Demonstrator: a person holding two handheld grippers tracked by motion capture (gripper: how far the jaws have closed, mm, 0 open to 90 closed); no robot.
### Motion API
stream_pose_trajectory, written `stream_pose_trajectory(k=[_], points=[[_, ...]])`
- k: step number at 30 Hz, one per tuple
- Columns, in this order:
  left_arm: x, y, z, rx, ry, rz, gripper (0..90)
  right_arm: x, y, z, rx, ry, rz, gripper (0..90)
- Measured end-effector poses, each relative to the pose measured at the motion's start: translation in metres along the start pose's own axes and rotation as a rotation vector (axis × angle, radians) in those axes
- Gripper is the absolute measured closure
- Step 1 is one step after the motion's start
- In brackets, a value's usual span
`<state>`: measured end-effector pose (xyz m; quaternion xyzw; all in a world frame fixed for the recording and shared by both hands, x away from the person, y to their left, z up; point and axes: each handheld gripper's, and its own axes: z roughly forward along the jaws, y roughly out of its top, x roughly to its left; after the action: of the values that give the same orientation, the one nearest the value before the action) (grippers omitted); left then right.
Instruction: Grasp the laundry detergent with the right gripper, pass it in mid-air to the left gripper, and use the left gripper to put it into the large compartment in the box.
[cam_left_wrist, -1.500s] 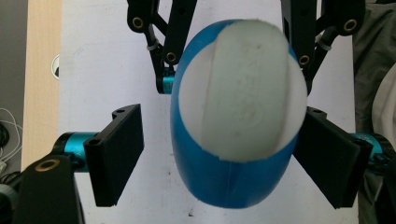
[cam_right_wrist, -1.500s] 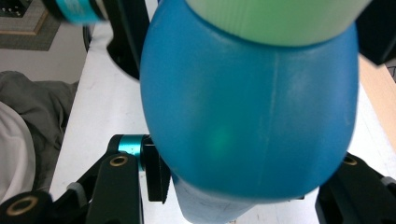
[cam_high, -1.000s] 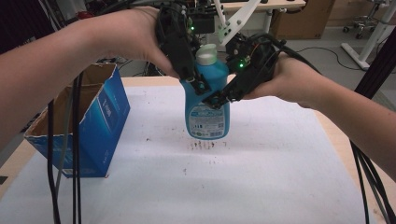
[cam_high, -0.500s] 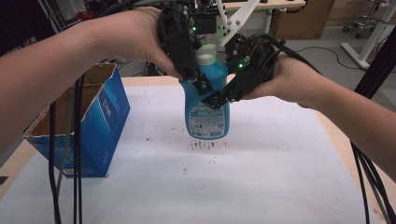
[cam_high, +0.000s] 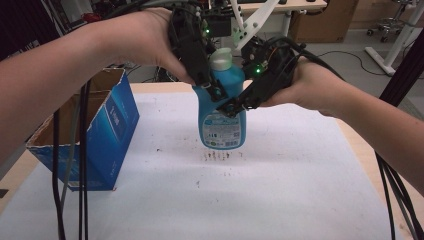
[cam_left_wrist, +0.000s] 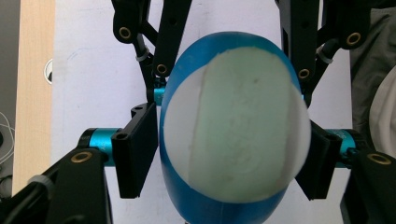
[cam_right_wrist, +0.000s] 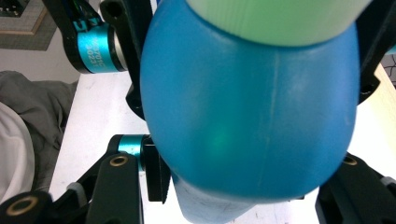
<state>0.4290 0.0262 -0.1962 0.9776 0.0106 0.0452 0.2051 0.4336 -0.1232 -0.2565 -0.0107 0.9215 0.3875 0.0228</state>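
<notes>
A blue bottle (cam_high: 222, 117) with a pale green cap (cam_high: 220, 57) stands upright over the middle of the white sheet, its base at or just above the surface. My left gripper (cam_high: 209, 89) comes down from the upper left and is shut on the bottle's shoulder. My right gripper (cam_high: 235, 104) reaches in from the right and is shut on the body just below. In the left gripper view the cap (cam_left_wrist: 233, 140) sits between the black pads (cam_left_wrist: 135, 156). The right gripper view looks at the blue shoulder (cam_right_wrist: 247, 107) from close up, with a pad (cam_right_wrist: 152, 172) against its side.
An open blue cardboard box (cam_high: 102, 135) stands at the left edge of the table. Black cables (cam_high: 82, 165) hang in front of it. The white sheet (cam_high: 280, 200) carries small dark specks (cam_high: 217, 156) under the bottle. A wooden table rim (cam_high: 357, 147) runs along the right.
</notes>
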Motion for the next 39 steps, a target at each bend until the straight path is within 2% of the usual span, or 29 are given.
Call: stream_pose_trajectory(k=[7,21,22,24,26,28,30,34,39], points=[[0.000,-0.001,-0.001,-0.006,0.001,0.006,37.0,0.000,0.000,0.001,0.011,-0.011,0.013,46.2],[-0.001,-0.003,-0.007,-0.028,-0.005,0.006,38.0,0.000,0.000,0.000,-0.010,-0.010,0.014,44.6],[-0.001,-0.004,-0.008,-0.021,-0.009,-0.002,38.0,0.001,0.000,0.000,-0.019,-0.009,0.013,42.1],[-0.001,-0.007,-0.009,-0.018,-0.017,-0.014,38.1,0.001,0.001,-0.001,-0.043,-0.019,0.019,27.8],[0.000,-0.010,-0.012,-0.006,-0.011,-0.011,38.1,0.000,0.000,-0.003,-0.055,-0.016,0.037,21.8],[-0.002,-0.013,-0.016,-0.002,0.005,-0.014,38.1,0.000,-0.002,-0.004,-0.063,-0.017,0.041,21.6],[-0.003,-0.017,-0.021,-0.002,0.017,-0.017,38.1,0.000,-0.004,-0.004,-0.055,-0.012,0.057,17.7],[-0.004,-0.024,-0.031,-0.008,0.035,-0.040,38.1,0.001,-0.014,-0.005,-0.040,-0.022,0.072,17.5],[-0.007,-0.030,-0.042,-0.025,0.038,-0.063,38.1,-0.001,-0.029,-0.006,0.007,-0.045,0.116,17.5]])
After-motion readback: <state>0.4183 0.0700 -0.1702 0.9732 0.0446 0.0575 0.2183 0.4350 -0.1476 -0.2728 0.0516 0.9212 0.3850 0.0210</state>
